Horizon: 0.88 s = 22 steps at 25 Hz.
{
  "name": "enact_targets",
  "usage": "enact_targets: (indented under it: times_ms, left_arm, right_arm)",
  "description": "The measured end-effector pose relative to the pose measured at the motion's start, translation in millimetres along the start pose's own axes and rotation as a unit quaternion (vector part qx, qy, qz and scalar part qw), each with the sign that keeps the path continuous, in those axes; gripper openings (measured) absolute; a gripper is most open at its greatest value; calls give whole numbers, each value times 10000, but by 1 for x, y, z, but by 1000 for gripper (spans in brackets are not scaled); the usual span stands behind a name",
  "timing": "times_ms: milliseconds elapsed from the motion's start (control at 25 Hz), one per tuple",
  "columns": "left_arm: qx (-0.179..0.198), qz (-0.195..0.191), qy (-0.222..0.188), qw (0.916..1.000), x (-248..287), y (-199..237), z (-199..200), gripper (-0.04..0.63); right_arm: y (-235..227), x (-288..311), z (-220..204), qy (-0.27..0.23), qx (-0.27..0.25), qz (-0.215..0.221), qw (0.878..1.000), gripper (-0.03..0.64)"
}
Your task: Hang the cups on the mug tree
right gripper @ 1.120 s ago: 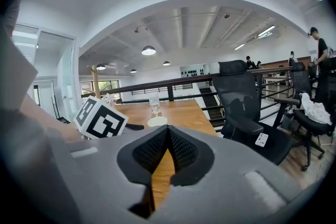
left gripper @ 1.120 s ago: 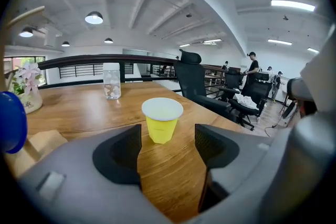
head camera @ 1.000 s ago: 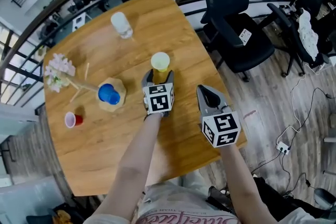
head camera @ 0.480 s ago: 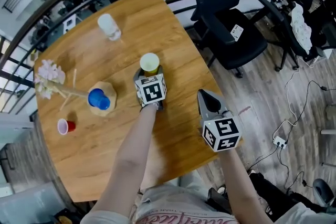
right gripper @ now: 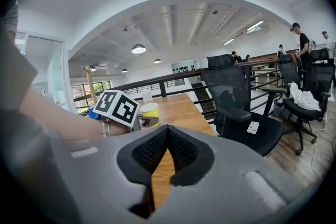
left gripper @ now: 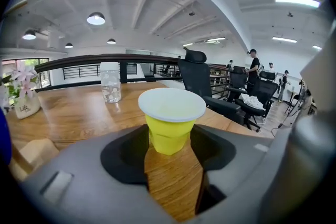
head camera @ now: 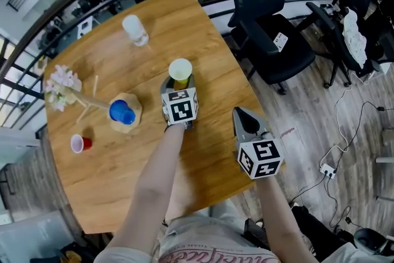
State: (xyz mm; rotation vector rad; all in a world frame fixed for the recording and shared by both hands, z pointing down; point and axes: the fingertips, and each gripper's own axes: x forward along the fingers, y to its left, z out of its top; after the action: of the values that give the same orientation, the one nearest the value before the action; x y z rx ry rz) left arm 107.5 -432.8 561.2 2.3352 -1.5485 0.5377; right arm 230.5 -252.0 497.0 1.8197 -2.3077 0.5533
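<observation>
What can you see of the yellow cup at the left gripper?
The yellow cup is a small disposable tumbler, apparently plastic, with yellow stepped walls, a white rim and a pale inside. It has no handle and looks empty. It stands upright, mouth up, on the wooden table near its right edge. The left gripper has a jaw on each side of its lower body and has just been closing on it. Whether the pads already press on the walls can't be told.
</observation>
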Motion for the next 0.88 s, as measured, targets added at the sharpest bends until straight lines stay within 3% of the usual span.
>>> enact_targets:
  times_ms: [240, 600, 880]
  left_arm:
    - [-6, -163, 34, 9999, -27, -7, 10, 259]
    - [-293, -274, -251, 9989, -81, 0, 26, 259]
    - [-165, -330, -393, 9985, -119, 8, 39, 259]
  right_arm:
    - [13, -5, 20, -175, -46, 48, 9998, 2]
    - [35, -3, 45, -424, -131, 162, 9989, 2]
    - [55, -8, 63, -571, -182, 270, 9978, 2]
